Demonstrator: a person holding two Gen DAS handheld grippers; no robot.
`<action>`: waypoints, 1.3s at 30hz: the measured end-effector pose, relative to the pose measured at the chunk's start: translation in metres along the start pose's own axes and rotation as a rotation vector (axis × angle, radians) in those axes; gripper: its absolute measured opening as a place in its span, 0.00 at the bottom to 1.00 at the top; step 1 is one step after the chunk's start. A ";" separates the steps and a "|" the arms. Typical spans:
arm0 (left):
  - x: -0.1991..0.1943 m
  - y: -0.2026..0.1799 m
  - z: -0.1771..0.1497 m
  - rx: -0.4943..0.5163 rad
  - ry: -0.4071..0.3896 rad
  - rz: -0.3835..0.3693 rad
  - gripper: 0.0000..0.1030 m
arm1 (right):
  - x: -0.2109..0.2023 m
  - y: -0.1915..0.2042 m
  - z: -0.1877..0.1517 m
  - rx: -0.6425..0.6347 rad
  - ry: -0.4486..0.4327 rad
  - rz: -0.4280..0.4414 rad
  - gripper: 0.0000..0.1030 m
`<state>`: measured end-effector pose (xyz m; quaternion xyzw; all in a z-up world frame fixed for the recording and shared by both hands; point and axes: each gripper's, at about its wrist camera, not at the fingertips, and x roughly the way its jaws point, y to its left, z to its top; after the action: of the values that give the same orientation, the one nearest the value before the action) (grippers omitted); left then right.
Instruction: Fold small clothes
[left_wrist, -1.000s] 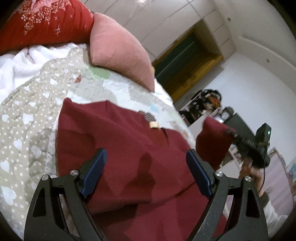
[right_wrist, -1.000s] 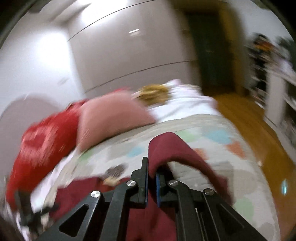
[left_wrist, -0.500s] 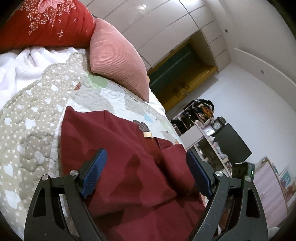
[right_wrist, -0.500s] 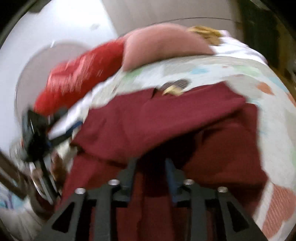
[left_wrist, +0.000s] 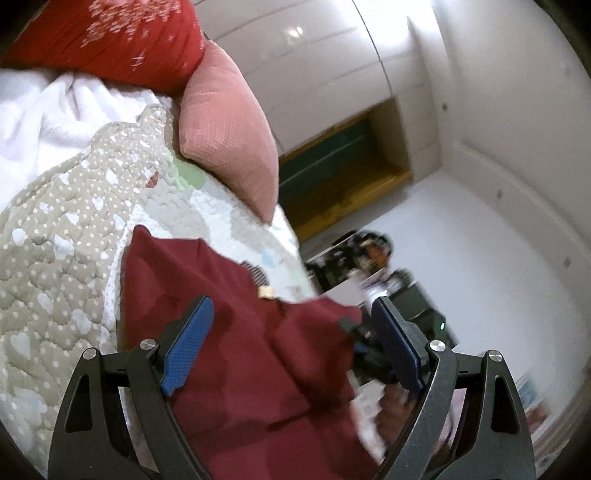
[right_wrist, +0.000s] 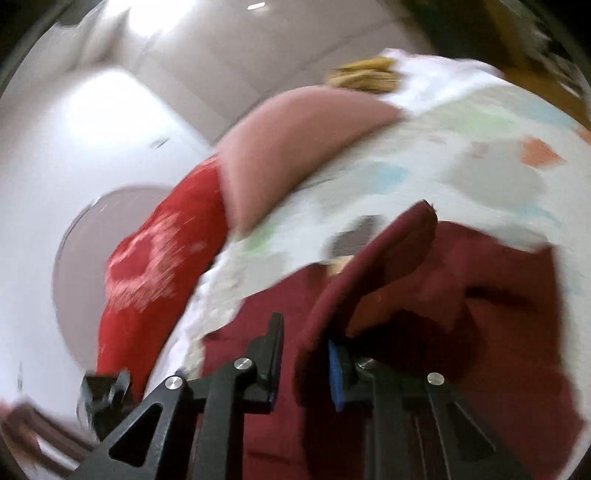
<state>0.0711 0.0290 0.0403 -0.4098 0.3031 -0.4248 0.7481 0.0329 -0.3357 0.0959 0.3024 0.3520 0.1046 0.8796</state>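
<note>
A dark red garment (left_wrist: 240, 369) lies spread on the quilted bedcover (left_wrist: 55, 258). My left gripper (left_wrist: 291, 347) hovers over its near part, open wide, with nothing between the blue pads. At the garment's right edge the cloth rises in a peak beside the right gripper (left_wrist: 352, 332), which a hand (left_wrist: 395, 410) holds. In the right wrist view a raised fold (right_wrist: 388, 258) of the garment (right_wrist: 498, 314) stands between the fingers of my right gripper (right_wrist: 304, 360). Its jaws are closing, the fold lies against the right pad, and a gap shows at the left finger.
A pink cushion (left_wrist: 229, 140) and a red patterned cushion (left_wrist: 110, 37) lean at the head of the bed, with a white blanket (left_wrist: 44, 118) beside them. The bed's edge drops off just right of the garment. Beyond it are shelves (left_wrist: 369, 254) and a dark doorway (left_wrist: 332, 166).
The right gripper let go of the lifted sleeve, which dropped folded onto the garment. It then came down at the garment's right edge, where cloth now bunches up between its jaws. The left gripper stayed open.
</note>
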 end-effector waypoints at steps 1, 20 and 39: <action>-0.003 0.003 0.003 -0.021 -0.013 -0.017 0.85 | 0.008 0.015 -0.004 -0.048 0.018 0.011 0.21; 0.015 -0.018 -0.009 0.123 0.080 0.062 0.90 | -0.049 -0.003 -0.068 -0.134 0.144 -0.063 0.39; 0.047 -0.044 -0.037 0.424 0.212 0.644 0.90 | -0.102 -0.041 -0.100 -0.019 0.078 -0.113 0.41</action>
<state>0.0462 -0.0387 0.0560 -0.0841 0.3971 -0.2619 0.8756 -0.1115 -0.3632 0.0709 0.2693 0.4014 0.0698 0.8726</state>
